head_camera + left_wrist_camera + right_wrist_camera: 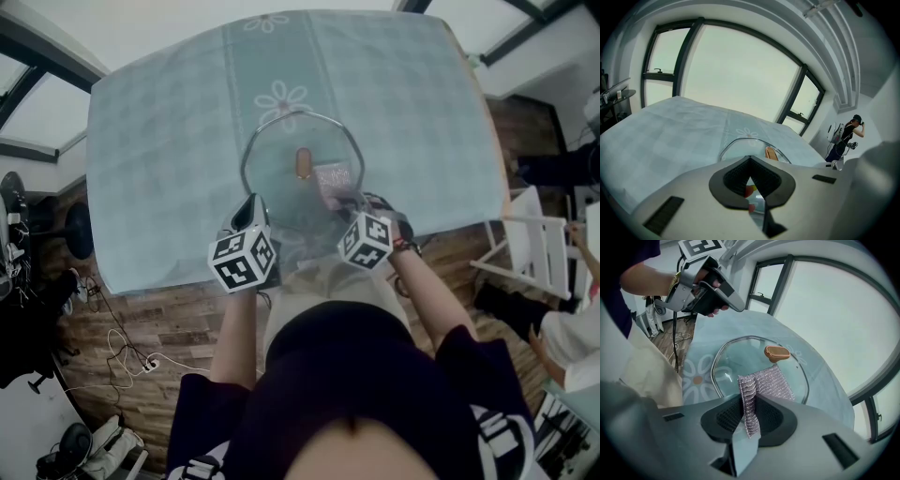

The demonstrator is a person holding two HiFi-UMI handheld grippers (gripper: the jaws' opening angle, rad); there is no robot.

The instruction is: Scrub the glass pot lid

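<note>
The lid (281, 183) lies flat on the table (159, 141), near its front edge, brown knob (303, 162) up. The right gripper (749, 414) has its jaws clamped on a silvery cloth (765, 383), which lies on the glass just before the knob. The left gripper (251, 202) is at the lid's near-left rim, its jaws closed and holding nothing.

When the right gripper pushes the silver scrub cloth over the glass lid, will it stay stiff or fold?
Probably floppy: the scrub cloth creases where the right gripper pinches it and drapes over the glass lid. Its ribbed, metallic weave looks rough, so it likely drags rather than slides. It seems thin and light.
</note>
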